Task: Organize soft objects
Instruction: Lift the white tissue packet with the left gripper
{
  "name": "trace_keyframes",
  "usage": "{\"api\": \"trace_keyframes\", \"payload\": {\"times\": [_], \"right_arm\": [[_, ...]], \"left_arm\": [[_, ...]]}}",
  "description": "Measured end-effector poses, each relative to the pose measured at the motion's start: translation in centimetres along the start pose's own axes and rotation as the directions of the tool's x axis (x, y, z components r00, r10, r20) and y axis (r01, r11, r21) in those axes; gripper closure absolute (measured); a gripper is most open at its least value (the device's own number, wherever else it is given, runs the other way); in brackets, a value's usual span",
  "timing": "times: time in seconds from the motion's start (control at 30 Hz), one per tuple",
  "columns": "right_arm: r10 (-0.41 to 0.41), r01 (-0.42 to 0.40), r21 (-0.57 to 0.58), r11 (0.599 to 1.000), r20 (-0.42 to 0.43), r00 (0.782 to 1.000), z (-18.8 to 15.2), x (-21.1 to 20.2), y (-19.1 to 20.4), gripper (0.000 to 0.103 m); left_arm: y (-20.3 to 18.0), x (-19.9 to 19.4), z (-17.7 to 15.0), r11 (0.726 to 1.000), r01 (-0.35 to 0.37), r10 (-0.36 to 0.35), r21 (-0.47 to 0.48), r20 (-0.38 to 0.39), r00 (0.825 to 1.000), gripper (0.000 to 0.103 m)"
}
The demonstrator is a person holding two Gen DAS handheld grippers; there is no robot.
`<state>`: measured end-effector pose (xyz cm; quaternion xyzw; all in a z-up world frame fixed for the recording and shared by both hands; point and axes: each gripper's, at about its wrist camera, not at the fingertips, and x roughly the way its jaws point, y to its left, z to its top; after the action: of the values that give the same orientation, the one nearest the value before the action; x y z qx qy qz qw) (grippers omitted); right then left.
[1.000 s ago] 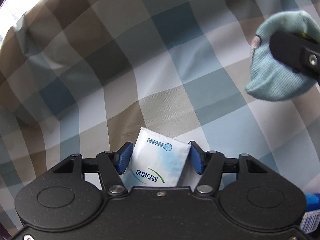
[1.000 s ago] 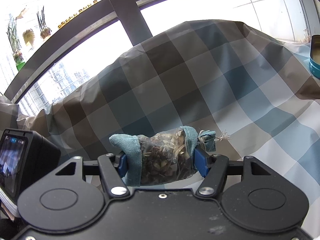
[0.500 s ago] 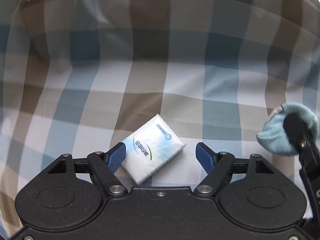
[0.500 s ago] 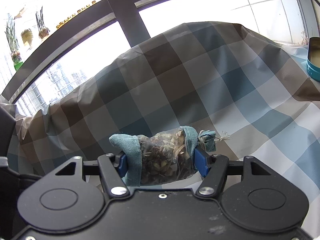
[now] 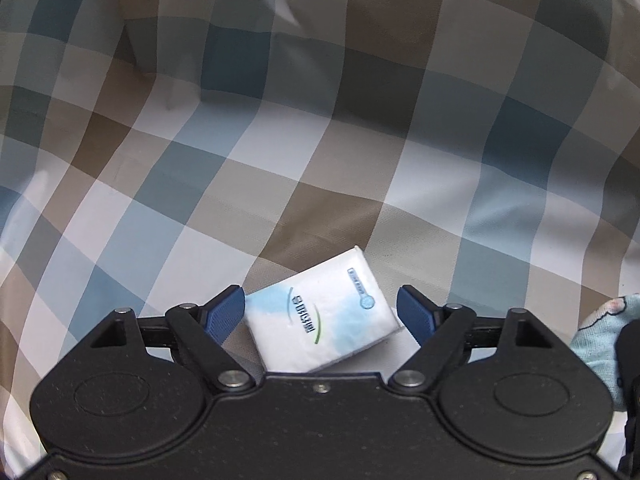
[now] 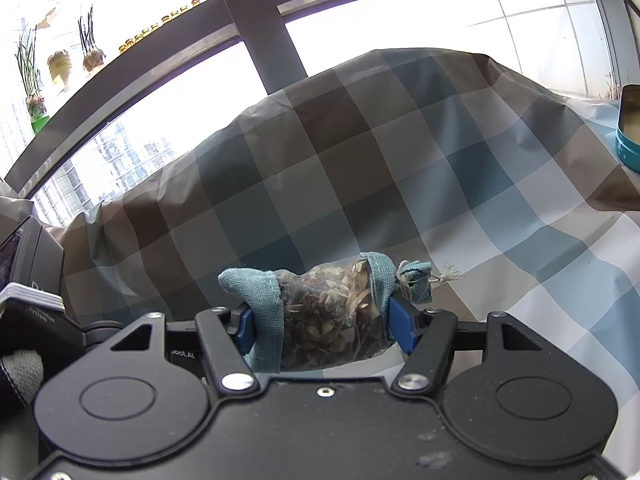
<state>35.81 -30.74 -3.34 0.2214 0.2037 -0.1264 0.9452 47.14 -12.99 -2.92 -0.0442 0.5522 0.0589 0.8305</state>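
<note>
**Tissue pack down, sachet held**

The left claw (image 5: 320, 312) stands wide over the checked cloth (image 5: 320, 160) that covers the bench. A white and blue tissue pack (image 5: 320, 312) lies flat on the cloth between the 2 blue pads, turned at an angle. Its near-left corner sits just beside the left pad (image 5: 224, 314); the right pad (image 5: 414, 316) stands slightly apart from it. At the right edge of that view a pale blue knit thing (image 5: 600, 332) shows, partly hidden.

The right claw (image 6: 322, 316) is closed on a sachet (image 6: 328, 312) of dried bits, clear in the middle with teal cloth ends and a string tie on its right end. It is held crosswise above the cloth. A teal tin (image 6: 629, 136) stands far right, and windows (image 6: 400, 8) run behind the draped cloth.
</note>
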Motion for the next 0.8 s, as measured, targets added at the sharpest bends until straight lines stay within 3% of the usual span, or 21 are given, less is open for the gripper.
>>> {"api": "trace_keyframes", "payload": {"times": [0.2,0.37,0.43,0.8], "right_arm": [[0.000,0.000,-0.004,1.000,0.001,1.000,0.0,0.0,0.1,0.039],[0.001,-0.001,-0.004,1.000,0.001,1.000,0.0,0.0,0.1,0.039],[0.003,-0.003,-0.004,1.000,0.002,1.000,0.0,0.0,0.1,0.039],[0.005,-0.005,-0.008,1.000,0.011,1.000,-0.1,-0.1,0.0,0.039]], "left_arm": [[0.5,0.5,-0.5,0.999,-0.009,0.008,-0.047,-0.023,1.000,0.020],[0.4,2.0,-0.7,0.999,0.012,-0.015,-0.043,-0.077,0.997,0.024],[0.3,1.7,-0.8,1.000,0.014,-0.015,-0.022,-0.047,0.999,0.031],[1.3,-4.0,-2.9,0.990,0.058,-0.073,0.130,0.120,0.990,0.031]]}}
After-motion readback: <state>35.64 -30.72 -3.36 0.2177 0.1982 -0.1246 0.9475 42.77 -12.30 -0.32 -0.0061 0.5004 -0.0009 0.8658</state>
